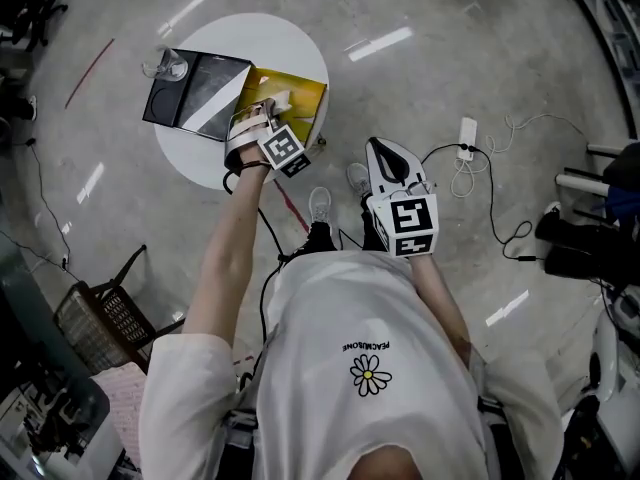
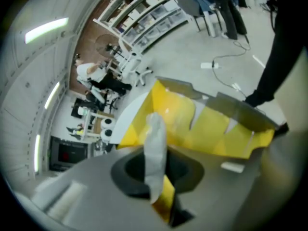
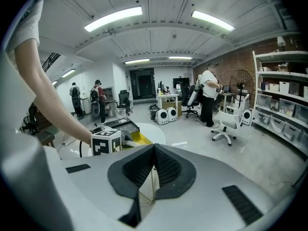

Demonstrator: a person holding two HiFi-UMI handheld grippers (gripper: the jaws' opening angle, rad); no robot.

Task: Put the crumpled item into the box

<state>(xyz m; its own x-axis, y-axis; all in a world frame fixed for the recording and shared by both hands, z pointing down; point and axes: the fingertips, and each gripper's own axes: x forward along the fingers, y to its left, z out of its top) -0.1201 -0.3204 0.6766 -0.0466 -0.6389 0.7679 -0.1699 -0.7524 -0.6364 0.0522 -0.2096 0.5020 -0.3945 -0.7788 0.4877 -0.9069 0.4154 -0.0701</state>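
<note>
Close under the head camera is the person's white T-shirt. From it the left forearm reaches out to a round white worktop. There the left hand-held gripper has its jaws nearly together, pinching the crumpled item, a pale strip whose upper end stands free above the pads. It hangs over the open yellow box.

The item looks weightless, soft and easily squashed, more like tissue than anything stiff. A light pinch through its bulk should do, though it may cling to the pads on release.

The right hand-held gripper is closed and empty, held near the body. A dark flat panel and a glass share the worktop. Around it is polished grey floor with cables, and shelving and office chairs well apart.
</note>
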